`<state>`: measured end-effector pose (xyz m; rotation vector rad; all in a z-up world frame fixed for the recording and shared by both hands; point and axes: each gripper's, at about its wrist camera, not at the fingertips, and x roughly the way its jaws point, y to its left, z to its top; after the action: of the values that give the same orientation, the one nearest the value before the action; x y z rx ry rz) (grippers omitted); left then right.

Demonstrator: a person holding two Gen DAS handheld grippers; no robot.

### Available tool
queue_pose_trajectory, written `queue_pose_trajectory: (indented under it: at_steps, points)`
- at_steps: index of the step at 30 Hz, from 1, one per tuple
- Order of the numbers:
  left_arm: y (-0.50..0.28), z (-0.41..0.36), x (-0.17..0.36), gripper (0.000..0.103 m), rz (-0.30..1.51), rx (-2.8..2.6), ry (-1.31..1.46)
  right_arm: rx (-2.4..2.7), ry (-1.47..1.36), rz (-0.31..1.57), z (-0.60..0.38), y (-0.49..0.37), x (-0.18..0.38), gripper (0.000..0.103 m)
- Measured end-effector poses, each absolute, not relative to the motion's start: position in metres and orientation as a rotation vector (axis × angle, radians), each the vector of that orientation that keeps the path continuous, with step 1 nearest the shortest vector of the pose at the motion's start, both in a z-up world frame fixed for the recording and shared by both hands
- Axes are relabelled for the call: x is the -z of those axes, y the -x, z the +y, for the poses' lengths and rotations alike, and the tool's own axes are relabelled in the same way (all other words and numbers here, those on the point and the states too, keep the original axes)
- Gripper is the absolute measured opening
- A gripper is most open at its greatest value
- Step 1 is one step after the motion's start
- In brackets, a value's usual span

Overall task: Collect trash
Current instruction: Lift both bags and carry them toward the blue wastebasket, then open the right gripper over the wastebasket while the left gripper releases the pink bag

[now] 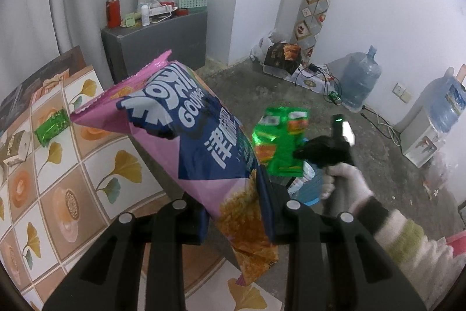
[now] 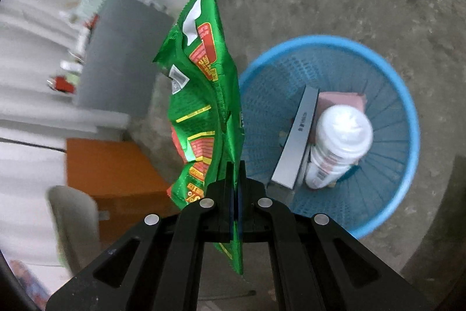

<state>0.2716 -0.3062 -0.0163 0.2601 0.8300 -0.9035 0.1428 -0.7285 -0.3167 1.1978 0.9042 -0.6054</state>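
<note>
My left gripper [image 1: 237,206] is shut on a large pink and blue snack bag [image 1: 186,130], held up over the edge of the tiled table [image 1: 72,179]. My right gripper [image 2: 235,179] is shut on a green snack bag [image 2: 204,95], held above the floor just left of a blue mesh trash basket [image 2: 404,118]. The basket holds a white plastic bottle [image 2: 337,145], a grey flat box [image 2: 297,142] and a pink item. The right gripper with the green bag [image 1: 279,142] also shows in the left wrist view. A small green wrapper [image 1: 52,126] and a small carton [image 1: 16,149] lie on the table.
A grey cabinet [image 1: 163,42] with a red flask and clutter stands behind the table. Water jugs [image 1: 361,77], a dispenser [image 1: 422,142], boxes and cables line the far wall. An orange box [image 2: 113,177] sits on the concrete floor left of the basket.
</note>
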Motion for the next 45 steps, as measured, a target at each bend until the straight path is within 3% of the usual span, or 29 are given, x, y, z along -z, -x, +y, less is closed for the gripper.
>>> queue_pose_trajectory:
  at_steps: [10, 18, 21, 24, 26, 28, 36, 45]
  points:
    - [-0.283, -0.292, 0.018, 0.028, 0.836, 0.919, -0.229, 0.737, -0.945, 1.268, -0.734, -0.144, 0.366, 0.001]
    - [-0.287, -0.292, 0.023, 0.028, 0.852, 0.910, -0.229, 0.746, -0.653, 1.434, -0.720, -0.157, 0.373, 0.001]
    - [-0.286, -0.294, 0.023, 0.028, 0.862, 0.907, -0.227, 0.728, -0.624, 1.405, -0.718, -0.153, 0.365, 0.010]
    - [-0.282, -0.300, 0.021, 0.028, 0.860, 0.911, -0.236, 0.702, -0.701, 1.304, -0.720, -0.128, 0.349, 0.033]
    - [-0.282, -0.304, 0.020, 0.028, 0.861, 0.917, -0.242, 0.689, -0.721, 1.268, -0.720, -0.113, 0.340, 0.034]
    - [-0.280, -0.312, 0.019, 0.028, 0.864, 0.935, -0.250, 0.693, -0.708, 1.238, -0.718, -0.096, 0.330, 0.045]
    - [-0.278, -0.384, 0.024, 0.028, 0.944, 1.065, -0.255, 0.664, -0.736, 1.123, -0.717, -0.055, 0.309, 0.045]
    - [-0.307, -0.504, 0.096, 0.028, 1.317, 1.150, 0.013, 0.645, -1.003, 0.819, -0.715, 0.018, 0.272, 0.045]
